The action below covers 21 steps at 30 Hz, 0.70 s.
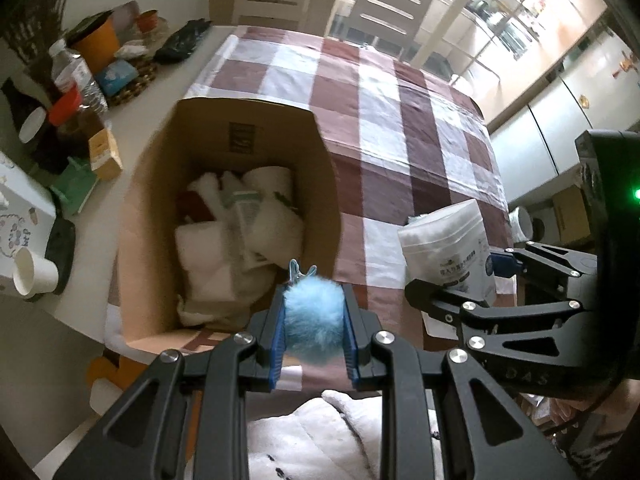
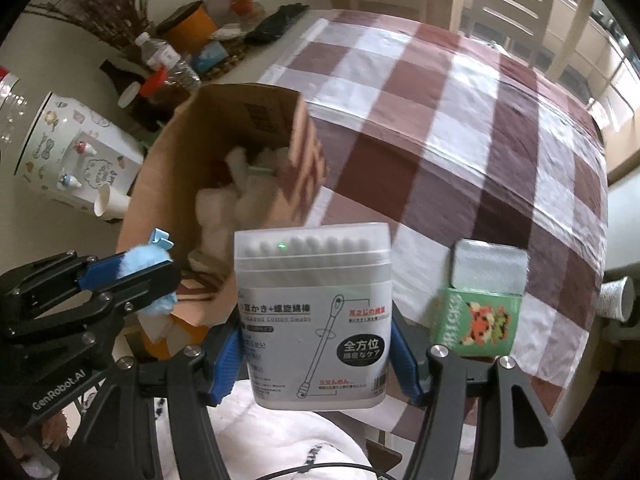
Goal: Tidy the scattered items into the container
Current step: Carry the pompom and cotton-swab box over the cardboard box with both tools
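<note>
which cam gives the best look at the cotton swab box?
Right wrist. The cotton swab box fills the centre of that view, upright between the right gripper jaws, with its label and the swab tips readable. The left wrist view shows it only small and angled at the right edge, partly behind that gripper's linkage.

The cardboard box [image 1: 224, 216] stood open at the top, so a claw could go down into it from above. White soft things [image 1: 236, 248] already filled its bottom. Its tall walls blocked the way in from the sides. To the left, bottles [image 2: 160, 56], paper cups [image 1: 34, 276] and a white tin [image 2: 76, 156] crowded the counter [image 1: 132, 120]. On the right the checked cloth [image 2: 460, 128] lay mostly bare, with only a green box [image 2: 478, 320] near the front edge.
</note>
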Tool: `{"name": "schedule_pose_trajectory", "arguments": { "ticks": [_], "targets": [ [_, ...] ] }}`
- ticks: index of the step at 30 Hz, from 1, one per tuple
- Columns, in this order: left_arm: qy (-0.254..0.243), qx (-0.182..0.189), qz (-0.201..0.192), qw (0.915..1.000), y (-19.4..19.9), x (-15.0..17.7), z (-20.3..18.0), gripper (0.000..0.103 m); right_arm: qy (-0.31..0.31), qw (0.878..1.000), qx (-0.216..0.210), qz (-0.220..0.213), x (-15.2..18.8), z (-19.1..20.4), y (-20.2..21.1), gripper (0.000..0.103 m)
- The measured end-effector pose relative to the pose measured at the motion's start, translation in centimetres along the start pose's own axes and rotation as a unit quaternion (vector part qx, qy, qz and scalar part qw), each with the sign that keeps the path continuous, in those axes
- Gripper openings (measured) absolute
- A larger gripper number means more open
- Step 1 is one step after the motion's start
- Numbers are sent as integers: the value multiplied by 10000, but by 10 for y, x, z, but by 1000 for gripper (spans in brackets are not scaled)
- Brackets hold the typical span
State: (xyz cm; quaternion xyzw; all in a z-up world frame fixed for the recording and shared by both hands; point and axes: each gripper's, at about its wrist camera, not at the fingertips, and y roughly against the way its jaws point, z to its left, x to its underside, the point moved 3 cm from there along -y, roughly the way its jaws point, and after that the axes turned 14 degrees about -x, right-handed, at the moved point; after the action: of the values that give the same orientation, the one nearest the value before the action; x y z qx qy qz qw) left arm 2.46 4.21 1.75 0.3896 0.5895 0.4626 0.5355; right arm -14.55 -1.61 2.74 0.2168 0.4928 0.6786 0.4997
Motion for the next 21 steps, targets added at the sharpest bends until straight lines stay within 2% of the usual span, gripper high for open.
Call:
{"name": "schedule_pose_trajectory", "arguments": {
  "ticks": [13,21],
  "targets": [
    [469,12,107,9988,-11,-10,53,25,354,9993,-71,76,-35,42,-16,64],
    [605,17,183,9980,-20,-16,72,25,406,9991,-101,89,-55,55,-23,64]
  ]
}}
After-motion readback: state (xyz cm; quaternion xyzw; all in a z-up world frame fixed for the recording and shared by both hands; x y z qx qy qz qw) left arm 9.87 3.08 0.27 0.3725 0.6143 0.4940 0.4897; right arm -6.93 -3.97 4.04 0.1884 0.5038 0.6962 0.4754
